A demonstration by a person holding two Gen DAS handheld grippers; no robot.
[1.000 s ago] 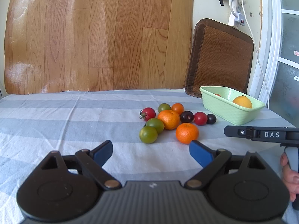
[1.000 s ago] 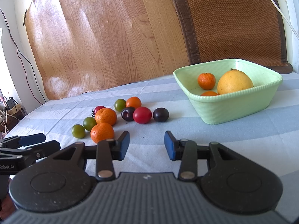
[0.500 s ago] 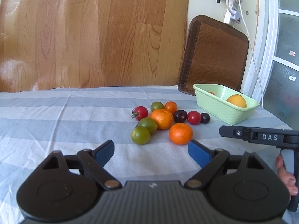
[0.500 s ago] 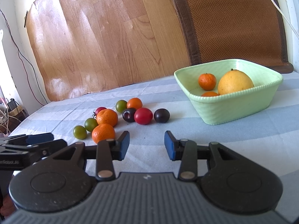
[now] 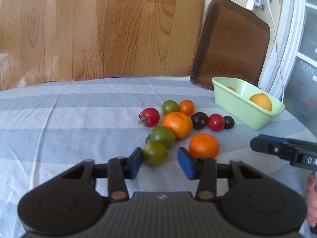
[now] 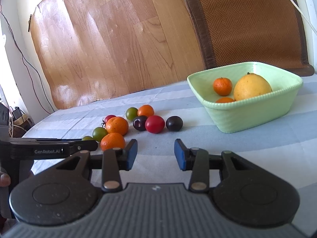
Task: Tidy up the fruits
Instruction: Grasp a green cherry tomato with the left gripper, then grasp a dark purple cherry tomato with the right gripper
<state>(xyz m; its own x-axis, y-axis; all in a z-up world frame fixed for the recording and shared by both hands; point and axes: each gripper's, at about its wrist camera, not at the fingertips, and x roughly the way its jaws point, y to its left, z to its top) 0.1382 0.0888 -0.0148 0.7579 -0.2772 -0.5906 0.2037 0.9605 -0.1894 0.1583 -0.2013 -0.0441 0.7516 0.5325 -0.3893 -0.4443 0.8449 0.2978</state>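
A cluster of small fruits lies on the striped cloth: two mandarins (image 5: pixel 204 145) (image 5: pixel 177 125), green tomatoes (image 5: pixel 155 153) (image 5: pixel 162 135), red tomatoes (image 5: pixel 150 117) and dark plums (image 5: pixel 199 120). My left gripper (image 5: pixel 160 163) is open, its blue pads on either side of the nearest green tomato, just short of it. My right gripper (image 6: pixel 155 156) is open and empty, low over the cloth in front of the fruits. A pale green bowl (image 6: pixel 257 115) at the right holds a yellow orange (image 6: pixel 251 87) and two mandarins (image 6: pixel 222 86).
A brown woven mat (image 6: pixel 247 23) leans on the wall behind the bowl. A wood-pattern sheet (image 5: pixel 89 29) covers the back wall. A white cable (image 5: pixel 275 31) hangs at the right. The table's edge curves round at the left in the right wrist view.
My left gripper has moved forward to the fruits and its jaws have narrowed around the nearest green tomato. The right gripper has stayed almost still.
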